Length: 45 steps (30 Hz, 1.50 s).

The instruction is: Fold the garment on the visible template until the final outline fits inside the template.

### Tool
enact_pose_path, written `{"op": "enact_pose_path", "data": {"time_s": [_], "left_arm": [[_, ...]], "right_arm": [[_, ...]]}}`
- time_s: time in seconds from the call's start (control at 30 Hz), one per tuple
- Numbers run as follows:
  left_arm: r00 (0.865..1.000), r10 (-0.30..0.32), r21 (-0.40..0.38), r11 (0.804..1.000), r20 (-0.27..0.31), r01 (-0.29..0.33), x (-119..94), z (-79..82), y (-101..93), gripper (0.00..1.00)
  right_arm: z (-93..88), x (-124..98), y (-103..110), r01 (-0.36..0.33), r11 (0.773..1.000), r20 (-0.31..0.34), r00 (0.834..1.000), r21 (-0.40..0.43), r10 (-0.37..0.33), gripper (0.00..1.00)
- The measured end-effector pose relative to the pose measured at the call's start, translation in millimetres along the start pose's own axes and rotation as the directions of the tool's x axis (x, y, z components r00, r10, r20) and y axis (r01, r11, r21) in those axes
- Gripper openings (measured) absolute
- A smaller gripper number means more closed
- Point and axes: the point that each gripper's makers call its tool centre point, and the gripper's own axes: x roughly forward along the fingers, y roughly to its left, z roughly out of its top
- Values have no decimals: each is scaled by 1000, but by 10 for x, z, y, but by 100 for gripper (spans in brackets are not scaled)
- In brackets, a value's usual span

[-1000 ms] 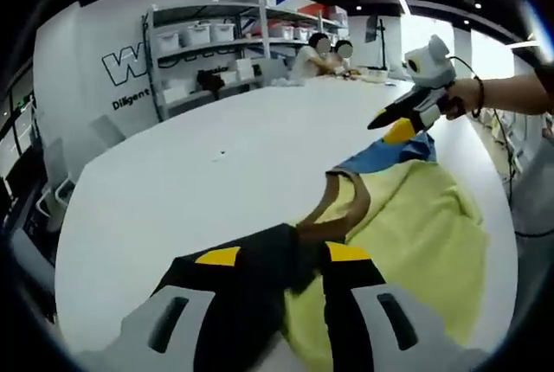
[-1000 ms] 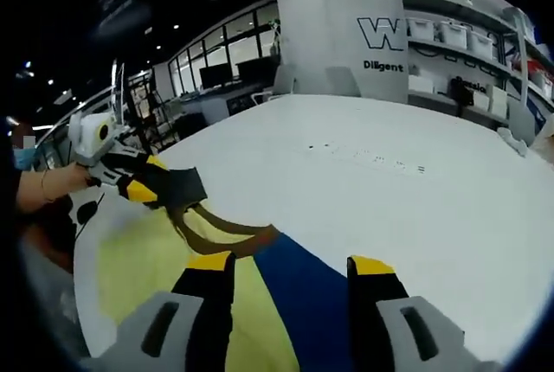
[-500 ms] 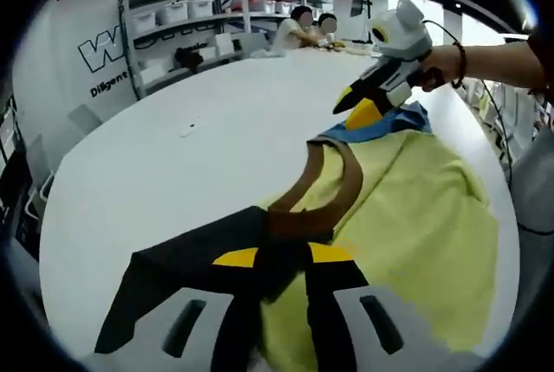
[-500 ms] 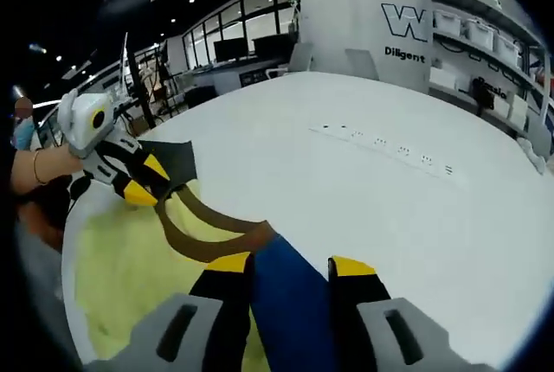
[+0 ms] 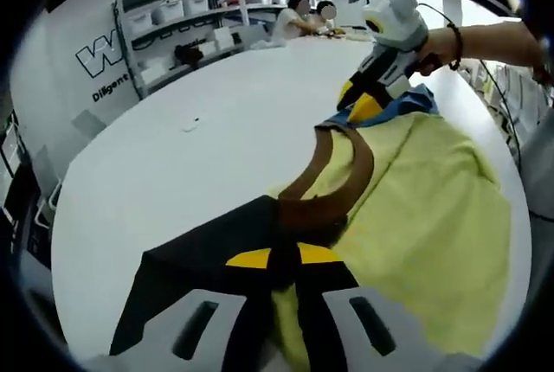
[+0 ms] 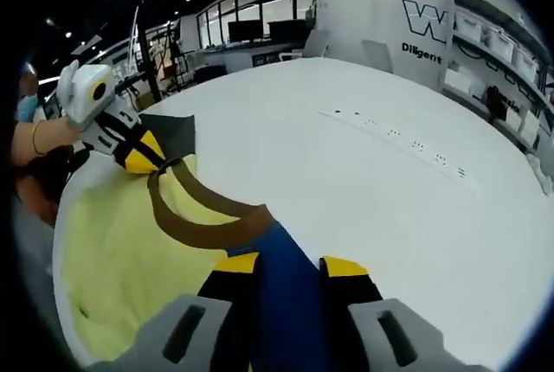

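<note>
We see our left gripper clamped on the black sleeve | yellow cloth garment with brown collar spread on white table | right gripper pinching blue sleeve.

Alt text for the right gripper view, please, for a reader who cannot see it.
The right claw is shut on the blue sleeve of a pale yellow T-shirt with a brown collar, lying on a large white table. Across the collar, the left claw, held in a person's hand, grips the shirt's black sleeve.
</note>
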Motion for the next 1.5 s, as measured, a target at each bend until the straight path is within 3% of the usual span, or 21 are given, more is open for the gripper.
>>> {"op": "enact_pose_path", "data": {"time_s": [0.1,0.17,0.3,0.37,0.47,0.57,0.63,0.77,0.93,1.1,1.4,1.5], "left_arm": [[1000,-27,-33,999,5,27,8,-3,-47,16],[1000,-27,-30,999,5,27,14,-7,-46,15],[999,-50,-77,996,19,52,37,-2,-73,10],[999,-36,-103,994,23,38,54,-12,22,6],[999,-34,-147,988,30,38,42,-14,15,2],[999,-34,-126,991,31,38,36,-12,0,2],[999,-31,-110,993,28,34,35,-11,-12,2],[1000,-19,-96,995,18,20,8,3,-36,2],[998,3,-83,997,56,2,-104,171,-2,1],[987,64,-117,992,147,-47,-179,441,185,1],[977,137,-137,984,161,-115,31,614,476,1],[965,194,-145,975,176,-170,170,777,661,1]], "right_arm": [[1,1,5,-1,1000,-1,1000,-7,1,19],[-12,4,-10,13,997,-15,1000,-74,-14,16],[-9,29,22,1,996,-25,1000,-88,-3,7],[-8,35,14,4,997,-29,1000,-78,-6,5],[-8,34,-13,19,997,-31,999,-75,-22,0],[-12,32,-22,26,997,-35,999,-68,-29,0],[-8,32,-15,32,990,-41,998,-138,-38,0],[13,15,6,44,985,-47,998,-169,-52,0],[149,-108,-28,67,980,-4,998,-185,-69,0],[271,-195,-116,114,977,27,993,-179,-111,0],[411,-214,-319,181,982,73,981,-57,-177,0],[522,-193,-471,244,970,96,966,-8,-242,0]]}}
